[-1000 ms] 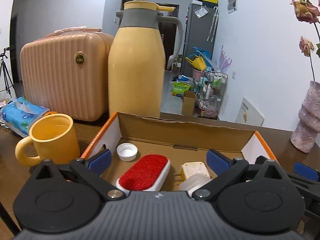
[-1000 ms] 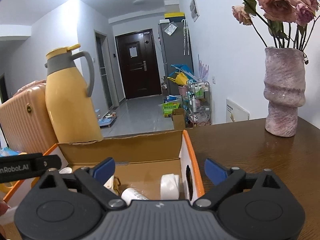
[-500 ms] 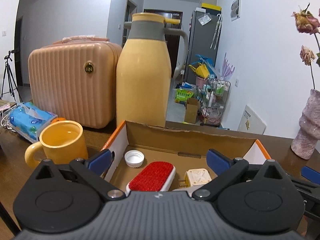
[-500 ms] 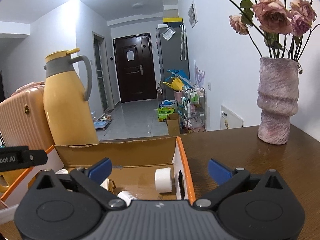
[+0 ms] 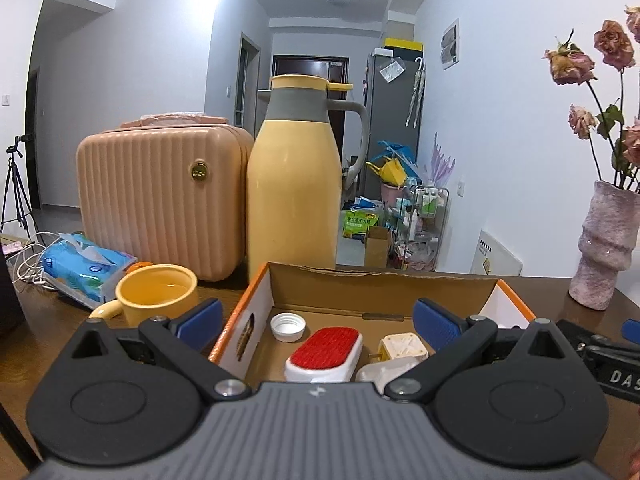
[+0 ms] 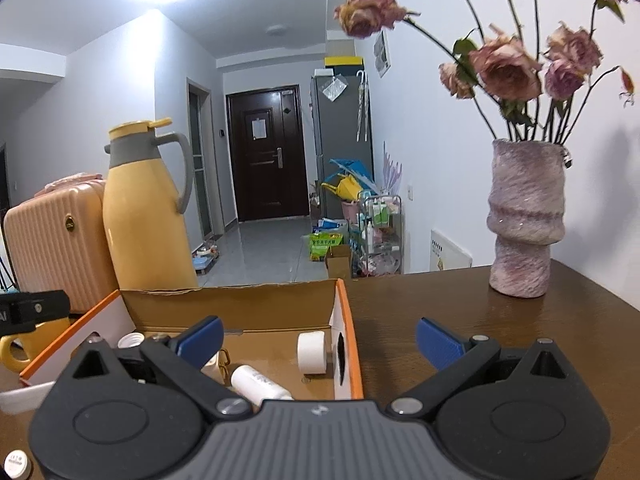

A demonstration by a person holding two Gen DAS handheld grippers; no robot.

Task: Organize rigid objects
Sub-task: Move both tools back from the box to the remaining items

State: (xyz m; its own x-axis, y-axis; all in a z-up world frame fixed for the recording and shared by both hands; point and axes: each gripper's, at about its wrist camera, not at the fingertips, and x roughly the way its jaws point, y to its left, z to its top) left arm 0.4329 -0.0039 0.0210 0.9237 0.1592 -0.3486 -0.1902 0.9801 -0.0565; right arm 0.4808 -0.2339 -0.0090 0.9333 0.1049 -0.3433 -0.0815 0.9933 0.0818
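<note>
An open cardboard box (image 5: 380, 280) with orange rims sits on the brown table. In the left wrist view it holds a white bottle cap (image 5: 288, 327), a red-topped white brush (image 5: 325, 354) and a cream plug adapter (image 5: 402, 347). In the right wrist view the box (image 6: 232, 300) holds a white roll (image 6: 311, 352) and a white tube (image 6: 260, 385). My left gripper (image 5: 318, 318) is open and empty above the box's near side. My right gripper (image 6: 318, 338) is open and empty over the box's right wall.
A yellow mug (image 5: 158, 296), a blue tissue pack (image 5: 86, 266), a pink ribbed case (image 5: 160, 200) and a tall yellow thermos (image 5: 294, 184) stand left of and behind the box. A pink vase (image 6: 524, 220) of dried roses stands at the right. A small white jar (image 6: 16, 465) lies at the lower left.
Both grippers have drawn back and risen a little from the box, so more of the room and table shows. Both stay open and empty.
</note>
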